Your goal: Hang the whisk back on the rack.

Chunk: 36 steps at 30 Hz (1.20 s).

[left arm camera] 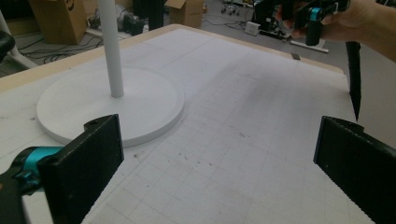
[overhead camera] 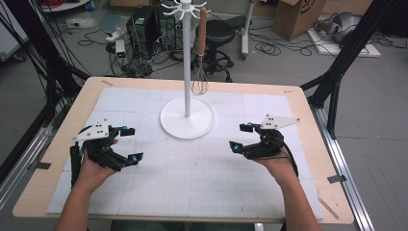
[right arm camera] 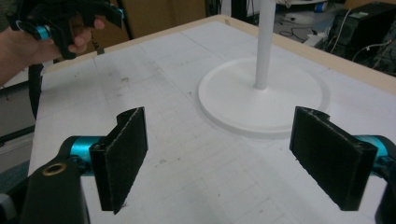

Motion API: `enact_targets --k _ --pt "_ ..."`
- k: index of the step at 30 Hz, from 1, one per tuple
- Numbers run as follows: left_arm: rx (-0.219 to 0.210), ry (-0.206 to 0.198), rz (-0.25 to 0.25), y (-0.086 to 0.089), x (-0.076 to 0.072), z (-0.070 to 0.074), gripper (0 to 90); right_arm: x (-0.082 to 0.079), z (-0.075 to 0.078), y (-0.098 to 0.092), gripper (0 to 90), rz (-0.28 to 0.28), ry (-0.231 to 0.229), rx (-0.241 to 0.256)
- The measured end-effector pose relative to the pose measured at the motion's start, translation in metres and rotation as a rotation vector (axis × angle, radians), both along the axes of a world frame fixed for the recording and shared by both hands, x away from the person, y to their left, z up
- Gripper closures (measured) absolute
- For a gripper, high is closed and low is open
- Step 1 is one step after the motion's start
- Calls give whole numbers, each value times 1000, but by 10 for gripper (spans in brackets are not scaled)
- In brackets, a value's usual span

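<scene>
A white stand (overhead camera: 186,62) with a round base (overhead camera: 186,124) rises at the middle back of the table; hooks ring its top. A whisk (overhead camera: 200,72) with a wooden handle hangs from one hook, its wire head just above the mat. My left gripper (overhead camera: 131,144) hovers left of the base, open and empty. My right gripper (overhead camera: 241,136) hovers right of the base, open and empty. In the left gripper view the base (left arm camera: 154,98) lies ahead, between the wide-apart jaws. The right gripper view shows the base (right arm camera: 289,100) ahead of its spread jaws.
A white gridded mat (overhead camera: 192,163) covers the wooden table (overhead camera: 308,101). Behind the table the floor holds cables, a black stool (overhead camera: 215,33), computer towers (overhead camera: 144,26) and a cardboard box (overhead camera: 298,17). Black frame legs stand at both sides.
</scene>
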State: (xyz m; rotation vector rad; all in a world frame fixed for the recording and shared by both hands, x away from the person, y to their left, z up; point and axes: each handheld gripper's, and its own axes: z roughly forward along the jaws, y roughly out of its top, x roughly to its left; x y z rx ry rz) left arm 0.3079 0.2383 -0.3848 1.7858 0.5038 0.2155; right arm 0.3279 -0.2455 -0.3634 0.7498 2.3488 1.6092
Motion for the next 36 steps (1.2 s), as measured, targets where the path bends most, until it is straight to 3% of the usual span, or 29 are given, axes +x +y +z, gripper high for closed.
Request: enact_targets --k 14,36 --pt "-1 1 -6 -2 -1 0 21 -9 -29 -11 163 -54 37 0" --pt "8 10 -8 -3 1 -2 21 -7 -31 -10 163 -59 42 -13"
